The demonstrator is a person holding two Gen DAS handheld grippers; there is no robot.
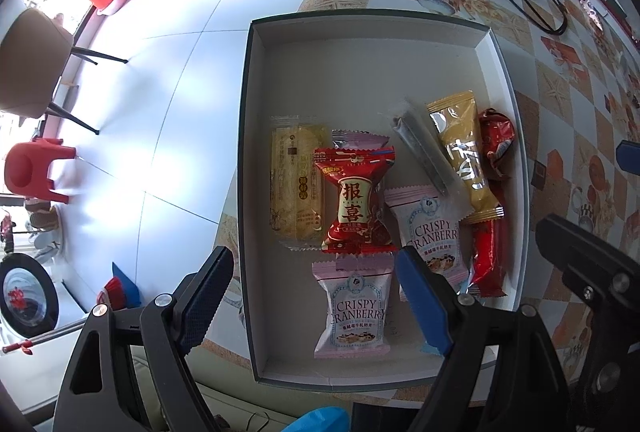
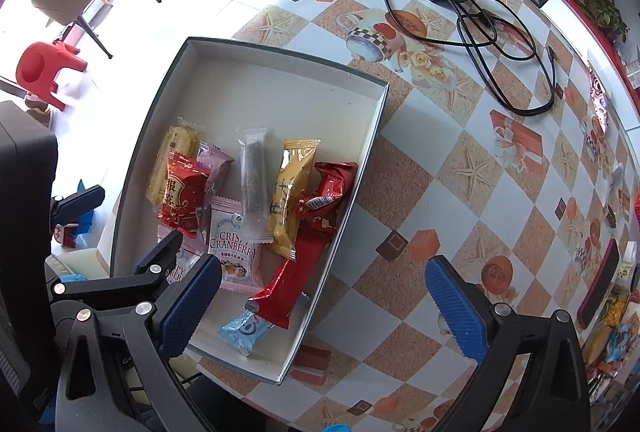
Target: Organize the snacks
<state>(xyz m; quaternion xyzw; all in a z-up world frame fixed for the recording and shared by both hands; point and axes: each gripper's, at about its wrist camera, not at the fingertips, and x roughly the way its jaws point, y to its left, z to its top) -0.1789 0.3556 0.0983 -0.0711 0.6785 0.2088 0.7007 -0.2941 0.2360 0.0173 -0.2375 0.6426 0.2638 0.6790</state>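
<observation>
A shallow white-lined box [image 1: 256, 119] is set at the tabletop's [image 2: 460, 167] left edge, partly overhanging it. Inside, toward the near end, snacks are gathered: a yellow cracker pack [image 1: 294, 179] by the left wall, a red candy pack [image 1: 354, 199] overlapping it, two pink Crispy Cranberry packs [image 1: 352, 308], a clear grey stick sachet [image 1: 424, 155], a gold bar [image 1: 464, 155], and red wrappers [image 1: 494, 143] against the right wall. The left gripper [image 1: 316, 300] is held wide open above the near end, gripping nothing. The right gripper [image 2: 324, 308] is likewise spread wide and empty over the box's near right corner. A black charger and cable [image 2: 472, 3] are seen near the far edge.
</observation>
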